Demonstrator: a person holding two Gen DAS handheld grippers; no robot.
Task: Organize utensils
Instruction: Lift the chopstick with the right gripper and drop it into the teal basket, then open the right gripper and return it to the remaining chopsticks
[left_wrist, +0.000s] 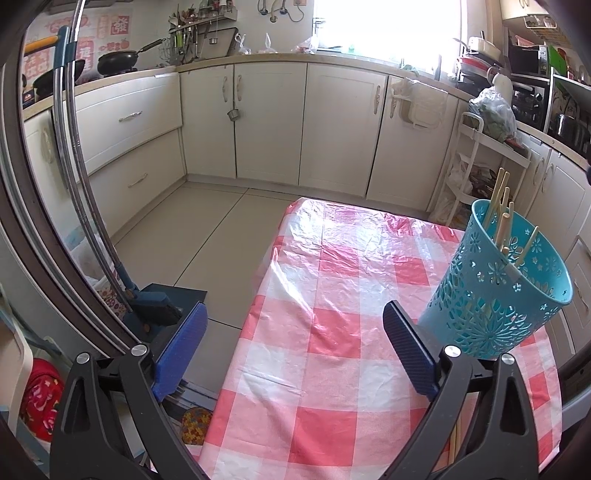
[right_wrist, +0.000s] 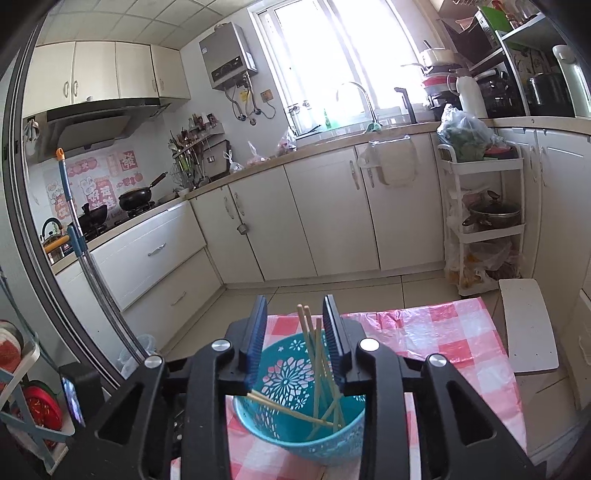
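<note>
Fingers of the left gripper (left_wrist: 295, 343) are spread wide over the checked tablecloth (left_wrist: 325, 295), holding nothing; just right stands the blue basket (left_wrist: 495, 295) with chopsticks (left_wrist: 496, 210) inside; the right gripper (right_wrist: 295, 336) hovers above it, parted and empty.

A turquoise plastic basket (left_wrist: 498, 291) with flower-shaped cutouts stood upright on the table (left_wrist: 325, 332), which was covered in a red-and-white checked cloth, toward its right side. Several pale wooden chopsticks (left_wrist: 498, 206) stood inside it, leaning against the far wall with their tips poking above the rim. From above, most of them stood steeply while two (right_wrist: 291, 408) lay slanted across the inside, from the left rim down toward the right.
</note>
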